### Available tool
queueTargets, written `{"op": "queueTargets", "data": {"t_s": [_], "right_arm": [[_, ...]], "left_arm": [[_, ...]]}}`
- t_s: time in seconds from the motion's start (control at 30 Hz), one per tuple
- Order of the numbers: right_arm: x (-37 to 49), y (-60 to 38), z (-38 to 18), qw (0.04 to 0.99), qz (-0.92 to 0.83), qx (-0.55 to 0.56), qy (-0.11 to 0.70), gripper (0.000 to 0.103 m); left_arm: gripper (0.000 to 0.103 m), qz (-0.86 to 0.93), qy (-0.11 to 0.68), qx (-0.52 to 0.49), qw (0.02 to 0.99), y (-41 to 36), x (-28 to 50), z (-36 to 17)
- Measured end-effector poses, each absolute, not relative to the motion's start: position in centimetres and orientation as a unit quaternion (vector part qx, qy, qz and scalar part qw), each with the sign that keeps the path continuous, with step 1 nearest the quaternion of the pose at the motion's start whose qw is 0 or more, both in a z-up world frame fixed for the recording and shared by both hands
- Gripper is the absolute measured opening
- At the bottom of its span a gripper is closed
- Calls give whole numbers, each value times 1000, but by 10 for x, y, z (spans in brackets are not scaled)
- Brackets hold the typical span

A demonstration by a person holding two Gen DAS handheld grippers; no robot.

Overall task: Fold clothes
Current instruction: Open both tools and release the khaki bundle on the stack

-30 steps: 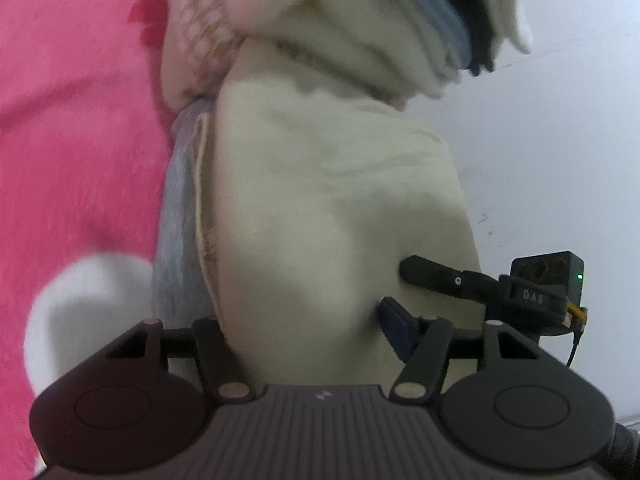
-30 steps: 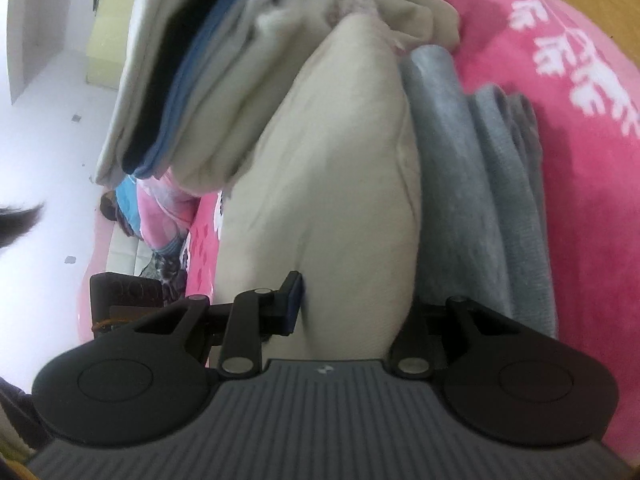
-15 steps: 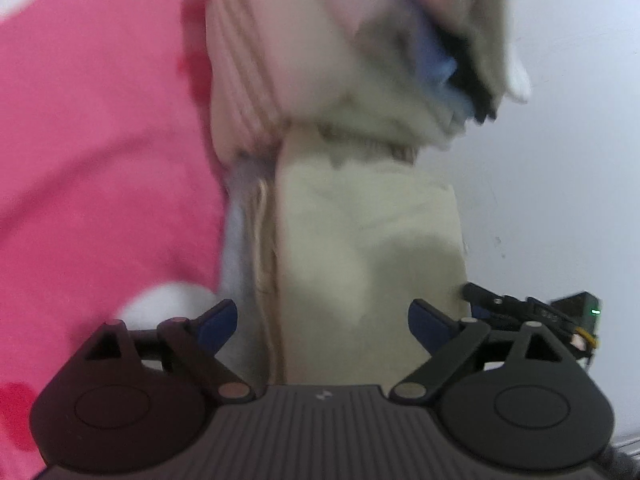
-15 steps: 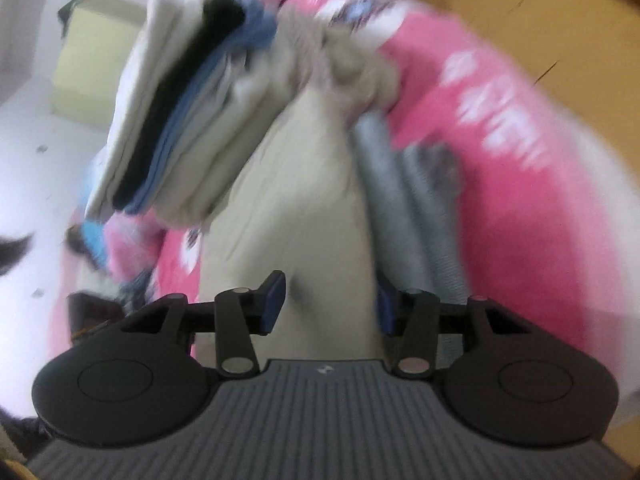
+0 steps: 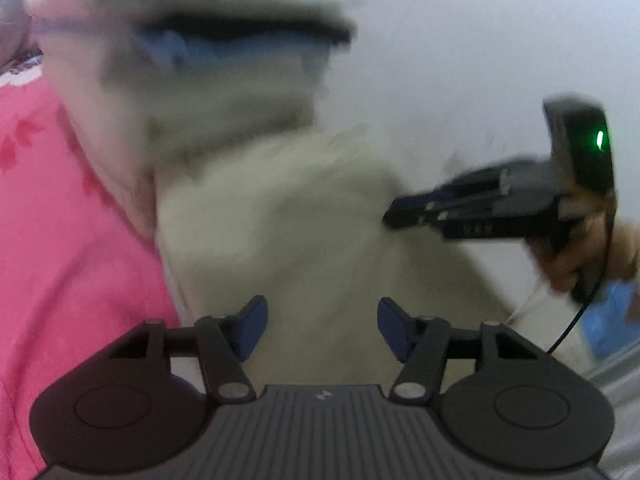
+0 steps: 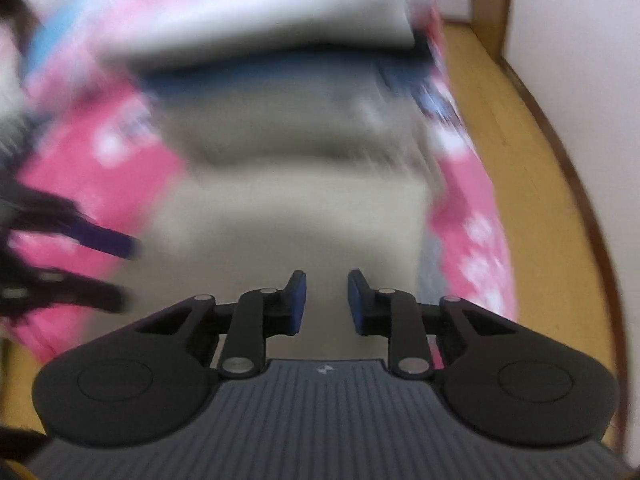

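No legible text; a small pale logo mark on each gripper body (image 5: 323, 394) is unreadable in the blur.

Two black two-finger claws with blue pads are in play: the left claw (image 5: 322, 326) and the right claw (image 6: 326, 300). One folded cream cloth (image 5: 304, 220) lies just in front of them, and beyond that cloth rises one blurred pile of folded garments (image 5: 224, 64) in at least four layers, white, black, blue and pale beige. Under the cream cloth spreads one pink blanket with white marks (image 5: 68, 220).
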State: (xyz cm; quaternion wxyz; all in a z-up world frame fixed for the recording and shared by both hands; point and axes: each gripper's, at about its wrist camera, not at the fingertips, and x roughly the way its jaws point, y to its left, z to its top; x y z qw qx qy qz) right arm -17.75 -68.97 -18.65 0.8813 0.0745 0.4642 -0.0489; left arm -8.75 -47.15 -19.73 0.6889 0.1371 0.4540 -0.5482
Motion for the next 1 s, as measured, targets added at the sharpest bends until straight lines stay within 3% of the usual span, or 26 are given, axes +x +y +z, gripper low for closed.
{"op": "queueTargets", "data": {"t_s": [0.23,0.4,0.67,1.0], "right_arm": [[-173,-692,-176,879,-55,57,471,15],[-156,-700,-150,905,-52,60,417,15],[-109,-723,-203,890,-80,75,442,14],[-161,-721,-147,902,-88,90,413,17]], "left_arm": [[63,-562,440,160,682,-471,-87,-192],[79,-555,394,147,717,-475,-72,-176],[89,-523,392,172,737,-504,-52,-213],[89,-544,408,145,719,-454,-58,-175]]}}
